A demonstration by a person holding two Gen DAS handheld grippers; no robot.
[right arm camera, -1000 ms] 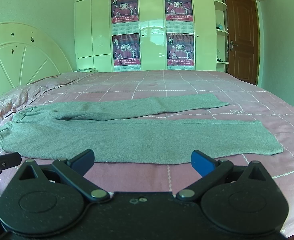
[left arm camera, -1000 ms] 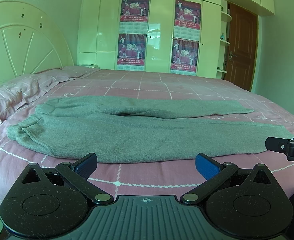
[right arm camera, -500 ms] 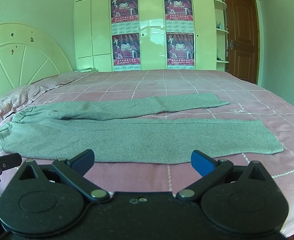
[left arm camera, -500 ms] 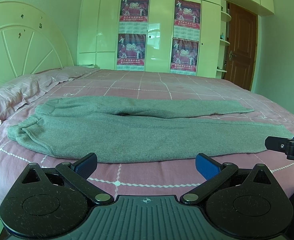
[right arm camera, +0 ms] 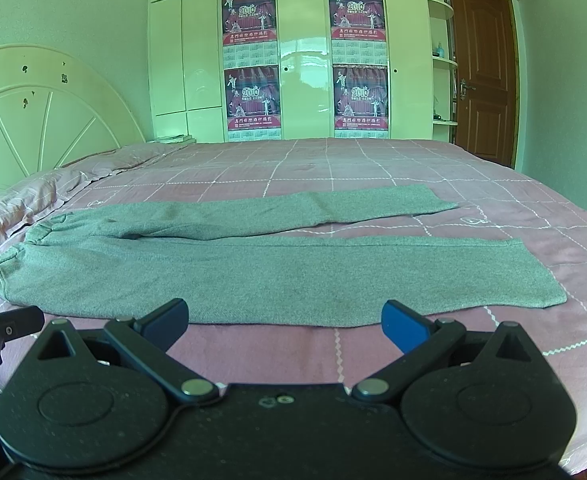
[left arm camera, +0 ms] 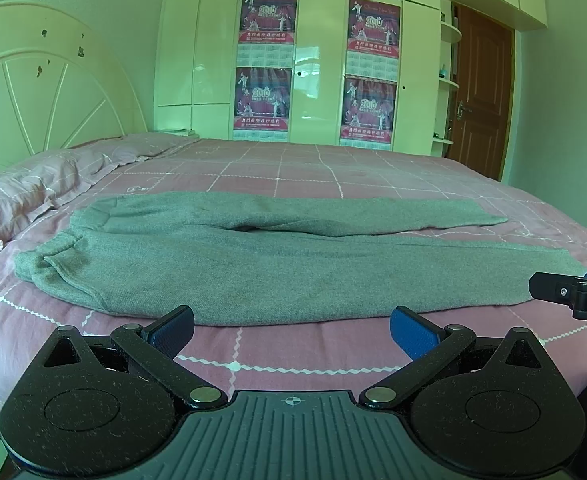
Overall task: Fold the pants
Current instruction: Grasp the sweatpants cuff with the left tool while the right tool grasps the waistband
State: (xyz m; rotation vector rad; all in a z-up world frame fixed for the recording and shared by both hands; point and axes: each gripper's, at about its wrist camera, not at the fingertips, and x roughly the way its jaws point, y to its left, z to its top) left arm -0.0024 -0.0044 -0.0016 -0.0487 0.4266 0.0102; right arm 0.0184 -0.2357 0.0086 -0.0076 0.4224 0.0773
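Note:
Grey pants point(left arm camera: 277, 268) lie flat on the pink checked bed, waistband to the left, both legs stretched to the right; they also show in the right wrist view point(right arm camera: 253, 276). My left gripper point(left arm camera: 291, 330) is open and empty, just short of the near edge of the near leg. My right gripper point(right arm camera: 285, 320) is open and empty, just short of the same edge, further toward the leg ends. Each gripper's side shows at the edge of the other's view.
The pink bed sheet point(left arm camera: 333, 176) stretches far behind the pants. A pillow point(left arm camera: 21, 196) lies at the left by the white headboard point(left arm camera: 45, 92). White wardrobes point(left arm camera: 317, 60) with posters and a brown door point(left arm camera: 481, 100) stand at the back.

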